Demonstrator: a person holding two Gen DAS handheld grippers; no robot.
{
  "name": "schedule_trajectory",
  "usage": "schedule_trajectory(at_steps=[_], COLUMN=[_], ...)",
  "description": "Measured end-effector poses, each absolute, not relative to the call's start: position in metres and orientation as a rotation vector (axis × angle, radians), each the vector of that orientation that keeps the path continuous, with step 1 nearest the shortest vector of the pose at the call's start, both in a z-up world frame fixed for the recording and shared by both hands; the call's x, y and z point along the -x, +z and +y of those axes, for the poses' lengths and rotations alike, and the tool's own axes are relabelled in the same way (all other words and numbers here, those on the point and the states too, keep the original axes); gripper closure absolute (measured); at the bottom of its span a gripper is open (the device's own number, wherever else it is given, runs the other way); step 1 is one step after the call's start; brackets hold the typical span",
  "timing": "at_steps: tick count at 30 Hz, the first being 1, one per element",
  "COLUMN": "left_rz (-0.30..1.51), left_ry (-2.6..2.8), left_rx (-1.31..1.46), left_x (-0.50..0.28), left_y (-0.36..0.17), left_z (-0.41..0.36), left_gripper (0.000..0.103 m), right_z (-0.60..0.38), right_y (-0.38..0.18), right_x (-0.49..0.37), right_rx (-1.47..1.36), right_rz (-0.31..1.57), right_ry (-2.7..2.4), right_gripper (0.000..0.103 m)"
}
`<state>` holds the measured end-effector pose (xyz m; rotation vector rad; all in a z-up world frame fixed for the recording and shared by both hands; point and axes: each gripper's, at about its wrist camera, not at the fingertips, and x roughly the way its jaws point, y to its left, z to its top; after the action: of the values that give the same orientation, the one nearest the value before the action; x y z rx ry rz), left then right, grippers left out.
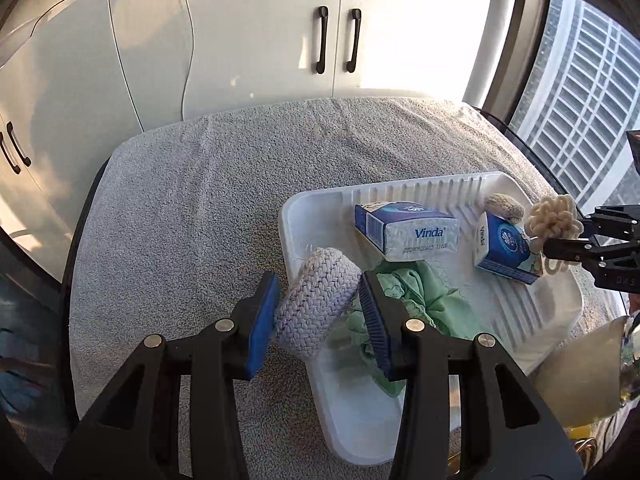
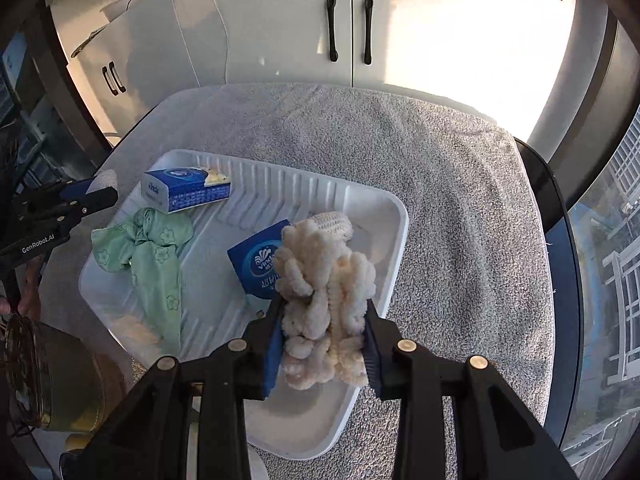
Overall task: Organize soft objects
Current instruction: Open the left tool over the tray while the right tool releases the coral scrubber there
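My left gripper (image 1: pixel 320 312) is clamped on a grey braided rope coil (image 1: pixel 316 304), held over the near left edge of the white tray (image 1: pixel 532 316) on the grey towel (image 1: pixel 200 200). My right gripper (image 2: pixel 324 344) is clamped on a cream chenille bundle (image 2: pixel 324 292) above the tray's near right side. Inside the tray lie a green cloth (image 2: pixel 156 264), two blue tissue packs (image 1: pixel 408 228) (image 1: pixel 504 248) and a small knitted piece (image 1: pixel 505 205).

A dark, round-edged counter (image 2: pixel 560 216) carries the things, nearly all of it covered by a grey towel (image 1: pixel 208 184) spread flat. A white ribbed tray (image 2: pixel 384 208) sits directly on the towel, toward one side, with a corner reaching near the towel's edge.
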<state>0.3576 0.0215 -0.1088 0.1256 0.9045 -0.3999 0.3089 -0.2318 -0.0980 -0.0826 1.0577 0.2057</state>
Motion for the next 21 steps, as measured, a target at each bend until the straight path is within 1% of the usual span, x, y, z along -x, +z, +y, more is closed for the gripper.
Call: schedule_trajectory(at_steps=[8,12,13,15,16,17,18,21], left_rz=[0.92,0.925,0.928,0.932,0.931,0.927,0.92,0.899], left_ry=[-0.439,-0.432,-0.438,-0.443,-0.45,-0.46,-0.469,-0.485], left_rx=[-0.132,-0.121,-0.113,-0.104,-0.098,-0.091,-0.082,-0.066], left_x=[-0.363,-0.364,-0.364,-0.363,-0.363,-0.362,-0.36,-0.356], left_y=[-0.121,-0.12,-0.119,-0.117,-0.116,-0.114,-0.112,-0.105], left_z=[0.003,0.004,0.005,0.006,0.007,0.007,0.008,0.008], left_gripper=[0.063,0.061,0.06,0.052,0.05,0.048,0.047,0.046], right_z=[-0.222,-0.226,-0.226,-0.225,-0.224,-0.223,-0.223,-0.223], right_y=[-0.111,-0.114,-0.113,-0.113,-0.112,-0.111,-0.11,-0.106], right_x=[-0.317,-0.321,-0.321,-0.321,-0.32,-0.32,-0.32,-0.318], right_rx=[0.103,0.075,0.073,0.086,0.091,0.094,0.093,0.088], right_rz=[1.101,1.114,1.112,1.11,1.107,1.105,1.105,1.101], right_ry=[0.263,0.265,0.262,0.252,0.245,0.243,0.245,0.245], right_gripper=[0.065,0.063,0.062,0.06,0.057,0.057,0.055,0.048])
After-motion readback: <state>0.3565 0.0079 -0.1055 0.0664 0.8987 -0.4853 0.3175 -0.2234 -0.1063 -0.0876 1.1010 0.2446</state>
